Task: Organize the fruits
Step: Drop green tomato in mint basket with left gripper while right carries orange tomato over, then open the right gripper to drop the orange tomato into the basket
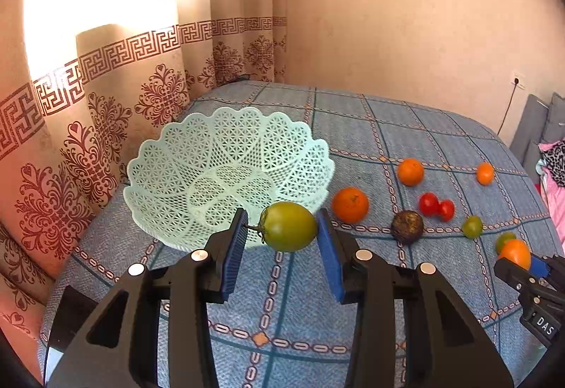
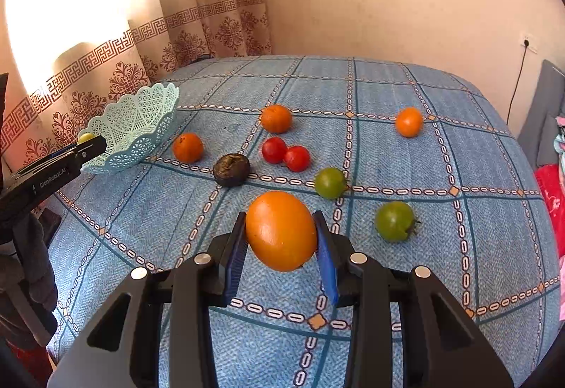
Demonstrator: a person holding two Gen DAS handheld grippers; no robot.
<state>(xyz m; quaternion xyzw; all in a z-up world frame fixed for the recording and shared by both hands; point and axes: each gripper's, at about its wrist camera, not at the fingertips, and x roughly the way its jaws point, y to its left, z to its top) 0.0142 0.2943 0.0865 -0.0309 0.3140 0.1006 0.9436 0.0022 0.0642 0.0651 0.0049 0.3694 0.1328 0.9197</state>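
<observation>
My left gripper (image 1: pixel 282 222) is shut on a green tomato (image 1: pixel 287 226), held in the air at the near rim of the pale green lattice basket (image 1: pixel 212 155). Nothing lies in the basket. My right gripper (image 2: pixel 280 222) is shut on a large orange fruit (image 2: pixel 280 231) just above the blue checked bedcover (image 2: pixel 388 282). The right wrist view shows the left gripper (image 2: pixel 88 144) beside the basket (image 2: pixel 134 126) at far left. At the right edge of the left wrist view, the right gripper (image 1: pixel 526 262) carries the orange fruit (image 1: pixel 515 254).
Loose on the cover lie three oranges (image 2: pixel 187 147) (image 2: pixel 276 118) (image 2: pixel 409 121), two touching red tomatoes (image 2: pixel 274 150), a dark wrinkled fruit (image 2: pixel 231 170) and two green tomatoes (image 2: pixel 330 183) (image 2: pixel 394 221). A patterned curtain (image 1: pixel 106 126) hangs behind the basket. Pink cloth (image 1: pixel 554 197) lies at the right edge.
</observation>
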